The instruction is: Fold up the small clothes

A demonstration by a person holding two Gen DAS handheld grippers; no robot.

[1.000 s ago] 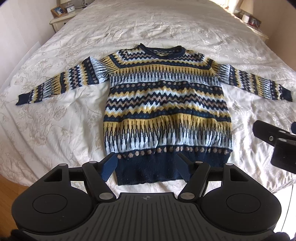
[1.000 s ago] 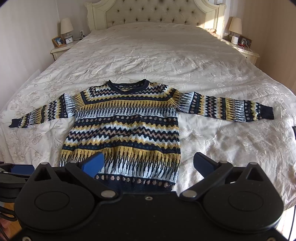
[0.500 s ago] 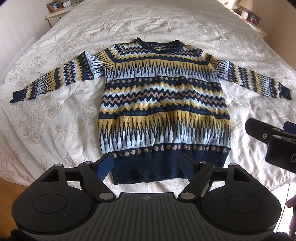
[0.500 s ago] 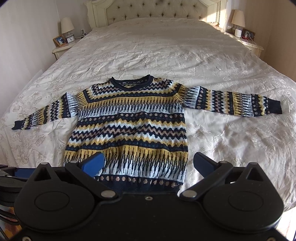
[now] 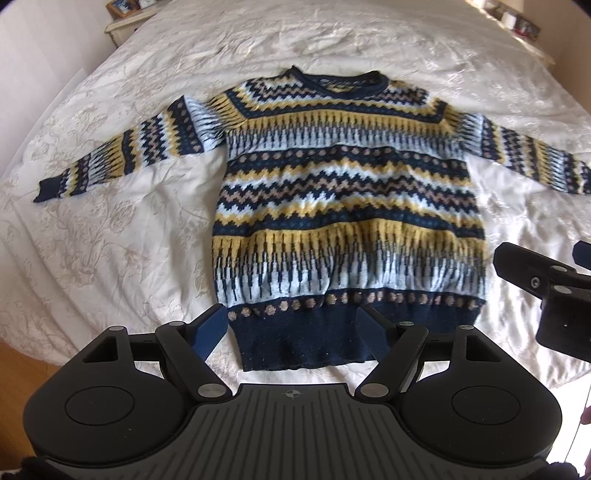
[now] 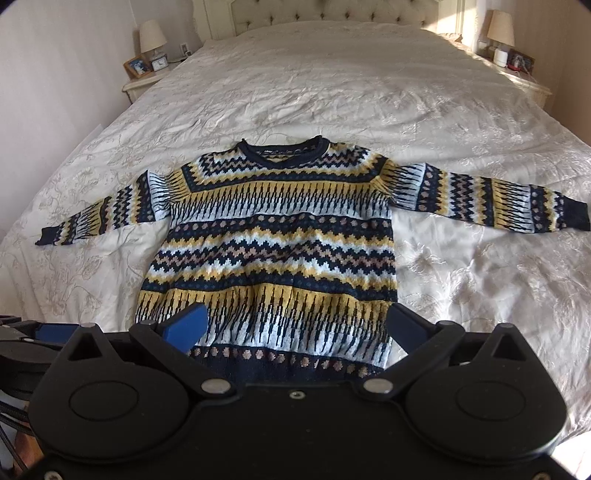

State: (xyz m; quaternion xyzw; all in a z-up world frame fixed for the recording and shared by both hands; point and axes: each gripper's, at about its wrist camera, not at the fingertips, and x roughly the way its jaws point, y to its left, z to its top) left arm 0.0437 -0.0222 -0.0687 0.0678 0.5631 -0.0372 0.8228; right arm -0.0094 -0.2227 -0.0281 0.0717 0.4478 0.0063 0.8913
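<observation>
A knitted sweater (image 5: 347, 199) with navy, yellow and pale blue bands lies flat on the white bedspread (image 5: 110, 240), front up, both sleeves spread out to the sides. It also shows in the right wrist view (image 6: 273, 251). My left gripper (image 5: 293, 328) is open and empty, its fingers straddling the left part of the navy hem just above it. My right gripper (image 6: 295, 328) is open and empty, above the lower right part of the sweater body; it also shows at the right edge of the left wrist view (image 5: 546, 280).
The near edge of the bed (image 5: 44, 354) drops to a wooden floor (image 5: 26, 373) at the lower left. Nightstands with lamps stand at the far left (image 6: 147, 70) and far right (image 6: 517, 70) beside a tufted headboard (image 6: 332, 11).
Both grippers have moved forward and down toward the sweater's hem, so the sweater looks larger. Both stay open and the sweater has not moved.
</observation>
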